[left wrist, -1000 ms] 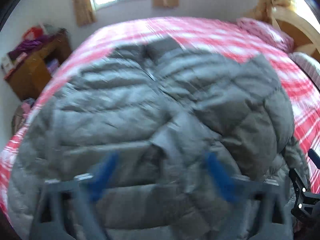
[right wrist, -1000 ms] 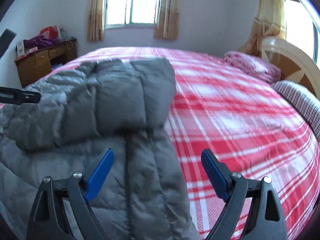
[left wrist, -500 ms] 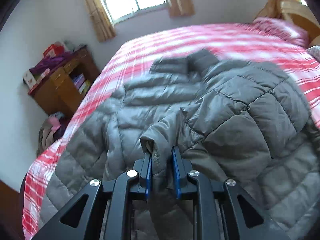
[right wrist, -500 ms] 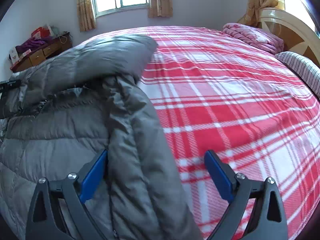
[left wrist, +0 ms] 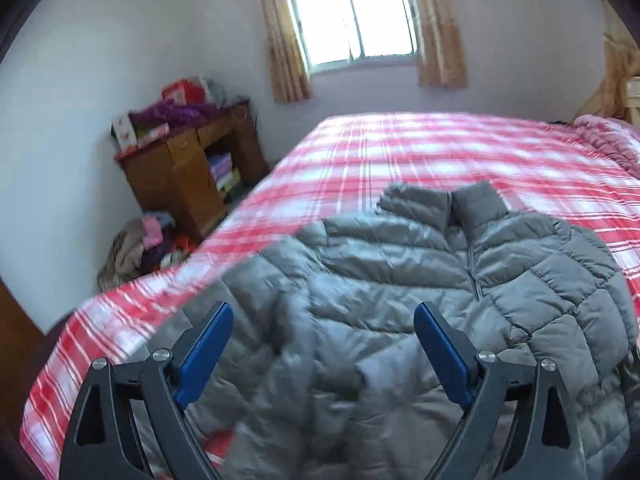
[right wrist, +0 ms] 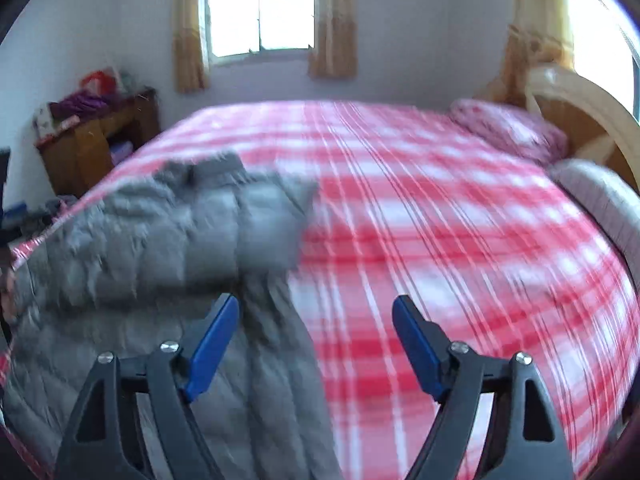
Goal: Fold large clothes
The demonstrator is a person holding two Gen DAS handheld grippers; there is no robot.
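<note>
Released since half a second ago, the jacket (left wrist: 420, 280) sleeve lies ahead of the left gripper (left wrist: 323, 340), both it and the right gripper (right wrist: 316, 336) now with jaws wide and empty above the bed (right wrist: 440, 220), so the puffy fold may spring open.

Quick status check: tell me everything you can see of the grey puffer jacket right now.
The grey puffer jacket is quilted and looks like shiny padded nylon. It lies front-up on the red plaid bedspread, zipped, collar pointing toward the window, sleeves folded in over the body. Both the left gripper and right gripper are open above it, gripping nothing.
</note>
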